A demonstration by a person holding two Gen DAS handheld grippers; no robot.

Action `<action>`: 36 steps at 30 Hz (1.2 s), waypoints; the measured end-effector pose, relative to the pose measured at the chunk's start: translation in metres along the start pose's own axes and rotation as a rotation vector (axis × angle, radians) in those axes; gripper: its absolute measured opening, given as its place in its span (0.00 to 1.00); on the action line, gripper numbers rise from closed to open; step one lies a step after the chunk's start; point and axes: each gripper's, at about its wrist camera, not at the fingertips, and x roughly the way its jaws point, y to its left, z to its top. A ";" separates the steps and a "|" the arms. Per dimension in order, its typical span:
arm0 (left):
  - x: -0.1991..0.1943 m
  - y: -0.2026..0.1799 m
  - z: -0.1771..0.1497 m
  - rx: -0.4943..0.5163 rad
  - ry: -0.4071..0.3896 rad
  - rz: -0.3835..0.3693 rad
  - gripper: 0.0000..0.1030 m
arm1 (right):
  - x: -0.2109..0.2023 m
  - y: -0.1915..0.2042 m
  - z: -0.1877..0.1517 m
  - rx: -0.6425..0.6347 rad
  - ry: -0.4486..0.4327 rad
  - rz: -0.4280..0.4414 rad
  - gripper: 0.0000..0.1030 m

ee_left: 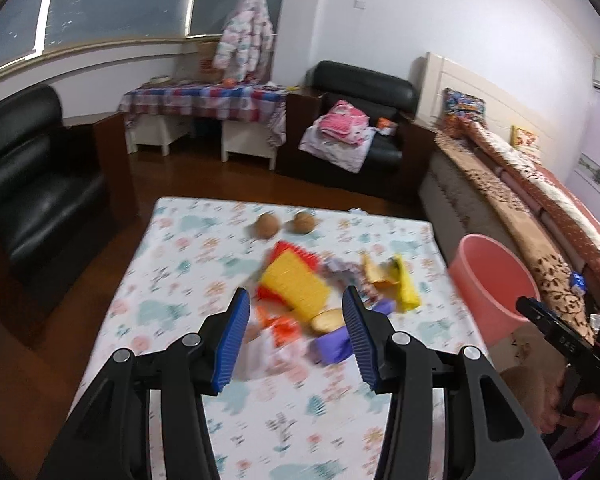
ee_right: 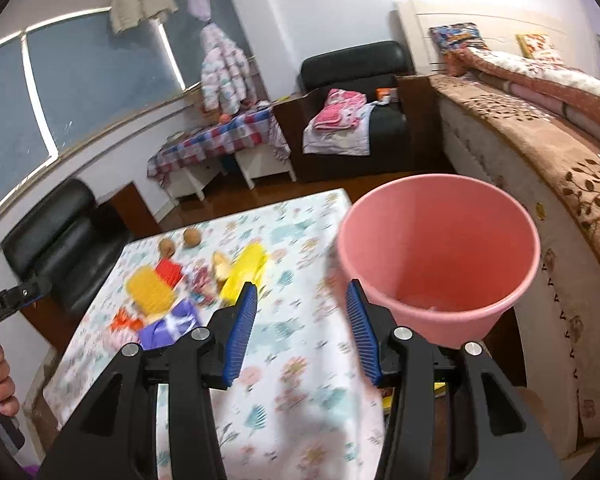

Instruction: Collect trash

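Trash (ee_left: 300,296) lies beyond open left hand-held gripper (ee_left: 296,312).

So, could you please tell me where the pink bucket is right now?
The pink bucket stands off the table's right edge, between it and the bed; in the left wrist view it shows at far right.
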 end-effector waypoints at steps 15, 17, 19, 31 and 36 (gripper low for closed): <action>0.056 0.028 -0.028 -0.042 0.141 0.009 0.46 | 0.029 0.023 -0.010 -0.029 0.107 0.015 0.46; 0.059 0.034 -0.023 -0.045 0.128 0.024 0.46 | 0.032 0.022 -0.008 -0.034 0.106 0.010 0.46; 0.060 0.044 -0.018 -0.058 0.110 0.044 0.46 | 0.036 0.021 -0.008 -0.036 0.113 0.010 0.46; 0.070 0.062 -0.015 -0.117 0.116 0.020 0.46 | 0.056 0.039 -0.008 -0.089 0.146 0.019 0.46; 0.088 0.050 -0.005 -0.114 0.122 -0.035 0.46 | 0.064 0.039 -0.010 -0.089 0.163 0.014 0.46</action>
